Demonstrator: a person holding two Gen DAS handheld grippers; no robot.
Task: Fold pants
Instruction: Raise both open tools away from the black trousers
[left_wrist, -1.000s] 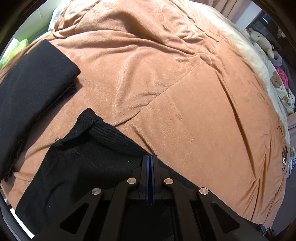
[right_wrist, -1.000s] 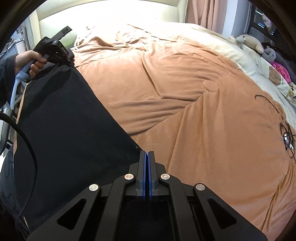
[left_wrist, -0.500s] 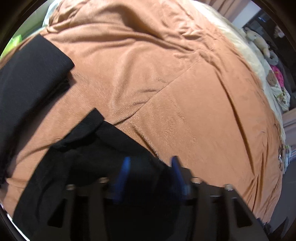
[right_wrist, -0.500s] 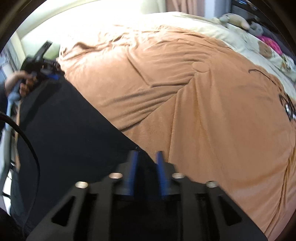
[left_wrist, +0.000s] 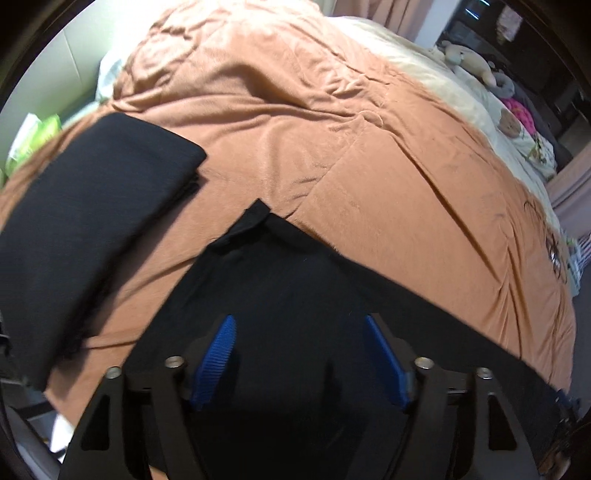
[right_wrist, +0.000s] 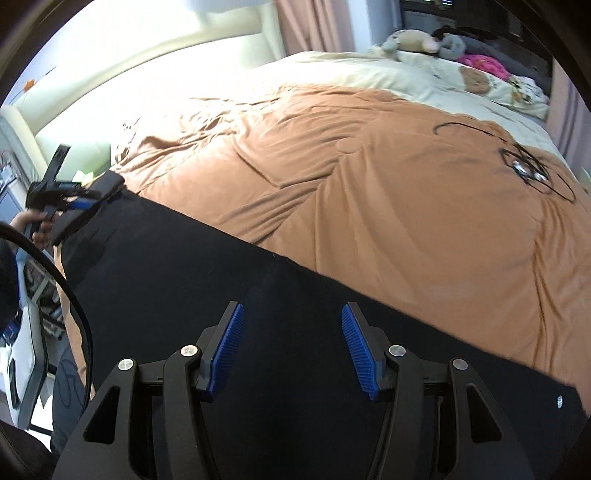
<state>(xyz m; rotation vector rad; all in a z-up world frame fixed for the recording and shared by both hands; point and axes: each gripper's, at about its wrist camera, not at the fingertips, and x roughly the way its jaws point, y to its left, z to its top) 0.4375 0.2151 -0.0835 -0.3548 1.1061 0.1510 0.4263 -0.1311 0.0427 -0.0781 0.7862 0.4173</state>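
Observation:
Black pants (left_wrist: 295, 280) lie flat along the near edge of a bed covered by an orange blanket (left_wrist: 369, 166). My left gripper (left_wrist: 300, 325) hovers above one end of them, its jaws opening, blue pads apart and nothing pinched between them. In the right wrist view the same pants (right_wrist: 184, 280) stretch from lower right to the far left. My right gripper (right_wrist: 291, 314) hangs over them with jaws opening and no cloth gripped. At the far left of that view the left gripper (right_wrist: 79, 203) shows, held by a hand (right_wrist: 31, 229).
A folded black garment (left_wrist: 85, 206) lies on the blanket left of the pants. Soft toys (right_wrist: 410, 40) and a cream quilt (right_wrist: 388, 74) sit at the far side of the bed. A black cable (right_wrist: 524, 166) lies on the blanket at right. A headboard (right_wrist: 147, 74) stands behind.
Both grippers went from shut on the pants' edge to open, letting the cloth go, and both pulled back and up from the bed. The pants now lie flat.

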